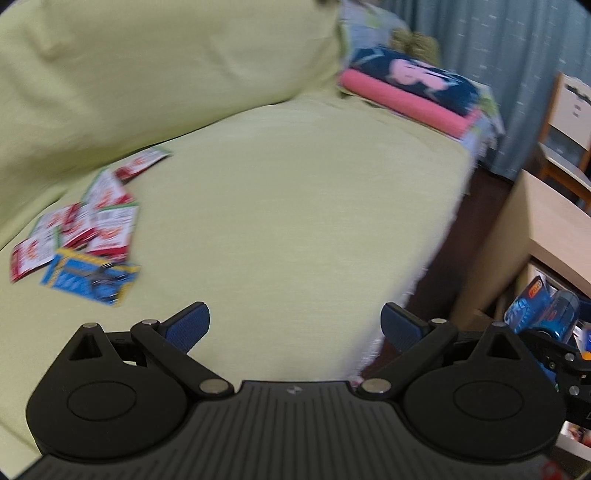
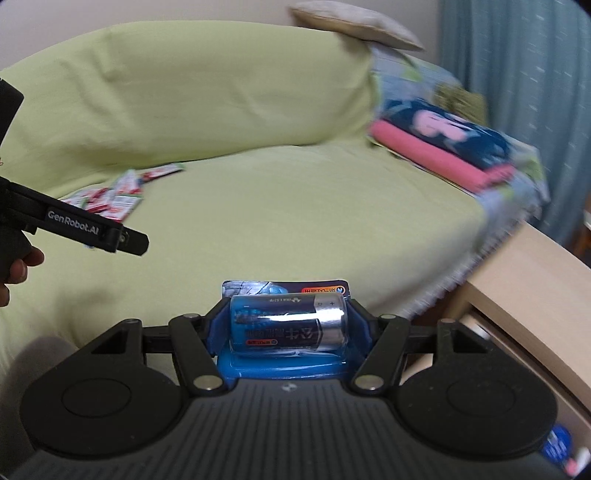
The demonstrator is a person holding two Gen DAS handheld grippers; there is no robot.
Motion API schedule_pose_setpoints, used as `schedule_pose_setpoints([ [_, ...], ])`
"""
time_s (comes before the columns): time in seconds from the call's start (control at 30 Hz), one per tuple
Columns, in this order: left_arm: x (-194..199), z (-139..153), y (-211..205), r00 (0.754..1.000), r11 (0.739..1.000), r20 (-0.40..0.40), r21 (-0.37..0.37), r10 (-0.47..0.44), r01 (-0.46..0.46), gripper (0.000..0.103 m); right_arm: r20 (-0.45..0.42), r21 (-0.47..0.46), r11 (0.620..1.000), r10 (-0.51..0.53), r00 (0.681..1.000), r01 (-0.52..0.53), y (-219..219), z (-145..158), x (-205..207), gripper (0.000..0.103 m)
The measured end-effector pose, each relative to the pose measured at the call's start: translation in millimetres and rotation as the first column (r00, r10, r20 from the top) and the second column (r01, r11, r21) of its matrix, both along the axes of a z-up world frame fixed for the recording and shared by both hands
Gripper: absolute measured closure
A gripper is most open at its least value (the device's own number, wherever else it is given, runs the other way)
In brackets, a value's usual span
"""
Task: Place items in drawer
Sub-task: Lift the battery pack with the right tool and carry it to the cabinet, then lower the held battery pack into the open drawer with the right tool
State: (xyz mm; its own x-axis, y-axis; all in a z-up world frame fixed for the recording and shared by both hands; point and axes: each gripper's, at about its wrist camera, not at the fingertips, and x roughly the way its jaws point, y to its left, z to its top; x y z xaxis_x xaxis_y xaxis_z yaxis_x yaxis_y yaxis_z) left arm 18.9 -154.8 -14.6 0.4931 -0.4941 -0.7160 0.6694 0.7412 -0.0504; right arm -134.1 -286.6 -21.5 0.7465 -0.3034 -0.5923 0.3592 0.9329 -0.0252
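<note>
My right gripper (image 2: 286,325) is shut on a blue battery blister pack (image 2: 288,325), held above the front of the green sofa seat (image 2: 295,214). My left gripper (image 1: 295,325) hangs open over the same seat (image 1: 295,221) with nothing between its blue pads (image 1: 188,325). To the left on the seat lie several red-and-white packets (image 1: 88,218) and a blue-and-yellow carded pack (image 1: 92,280). In the left wrist view the right gripper (image 1: 554,332) shows at the right edge with the blue pack (image 1: 539,314). A pale wooden cabinet (image 2: 524,288) stands to the right; I cannot make out its drawer clearly.
Folded pink and navy towels (image 1: 410,88) are stacked on the sofa's right end. A blue curtain (image 2: 517,92) hangs behind. A cushion (image 2: 354,22) rests on top of the sofa back. A hand (image 2: 14,269) holds the left gripper's handle (image 2: 81,225). A wooden chair (image 1: 569,122) stands far right.
</note>
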Motion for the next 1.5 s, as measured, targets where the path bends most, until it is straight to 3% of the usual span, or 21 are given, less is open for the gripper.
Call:
schedule_pose_setpoints([
  [0.37,-75,3,-70,0.988,0.987,0.001,0.036,-0.155,0.155,0.003,-0.072,0.053,0.964,-0.255,0.964,0.259,-96,-4,-118,0.042],
  [0.73,-148,-6,-126,0.946,0.942,-0.020,0.086,-0.323,0.324,0.003,-0.184,0.151,0.987,-0.019,0.983,0.047,-111,-50,-171,0.042],
  [0.93,-173,-5,-132,0.935,0.928,-0.012,0.120,-0.355,0.354,0.003,-0.233,0.214,0.975,0.116,0.965,-0.065,-119,-75,-199,0.042],
  [1.13,-180,-5,-134,0.938,0.929,0.001,0.137,-0.347,0.343,0.003,-0.230,0.272,0.939,0.276,0.933,-0.211,-127,-86,-197,0.041],
  [1.27,-183,-5,-133,0.936,0.926,0.005,0.143,-0.353,0.348,0.003,-0.290,0.291,0.932,0.303,0.908,-0.218,-134,-93,-190,0.041],
  [1.5,-189,-7,-135,0.926,0.916,0.002,0.149,-0.377,0.373,0.003,-0.307,0.345,0.915,0.322,0.896,-0.210,-148,-105,-187,0.041],
])
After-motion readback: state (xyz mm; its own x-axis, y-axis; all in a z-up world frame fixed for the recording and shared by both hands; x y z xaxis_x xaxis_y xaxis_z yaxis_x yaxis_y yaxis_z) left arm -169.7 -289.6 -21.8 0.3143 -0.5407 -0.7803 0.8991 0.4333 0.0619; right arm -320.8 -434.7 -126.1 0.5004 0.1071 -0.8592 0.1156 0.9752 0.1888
